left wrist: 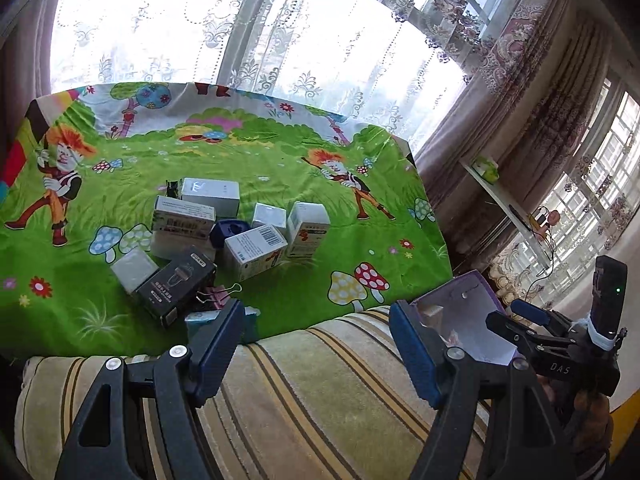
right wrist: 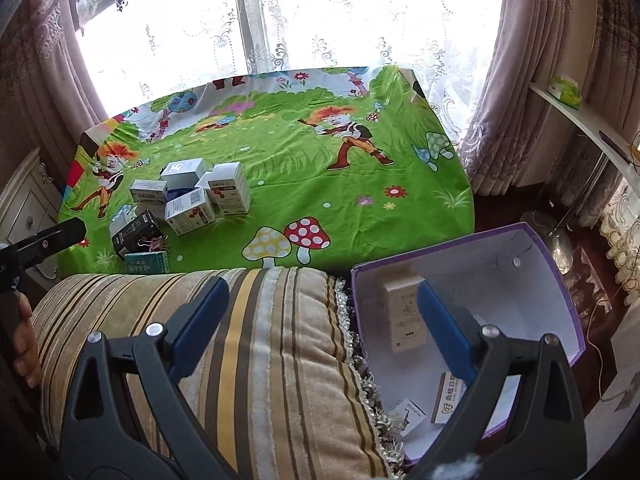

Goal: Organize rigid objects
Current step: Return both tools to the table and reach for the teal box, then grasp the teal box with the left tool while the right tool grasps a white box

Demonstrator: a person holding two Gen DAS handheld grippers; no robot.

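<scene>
- Lace-curtained window behind; cartoon-print green cloth (left wrist: 280, 168) over the surface, striped cushion (right wrist: 256, 340) in front of it.
- Far left on the cloth: pile of small cartons (left wrist: 224, 232) near the front edge, some upright, some tipped, touching one another.
- Black box (left wrist: 176, 286) leaning at the pile's near side, pink binder clip (left wrist: 218, 294) just beside it, teal box (right wrist: 146, 262) at the cloth's edge.
- Likely light, stiff cardboard, faces a bit slick; best pinched across two flat opposite sides, gently, since hollow walls may dent.
- Binder clip small, hard; take by the body, not the wire loops.
- Left gripper (left wrist: 316, 344) above the cushion: fingers part-open, nothing between.
- Right gripper (right wrist: 320, 332) by the cushion's edge: fingers spread wide, empty.
- Far right: purple bin (right wrist: 560, 280) with white lining, a tan box (right wrist: 402, 312) and flat cartons already inside; probably the drop place.
</scene>
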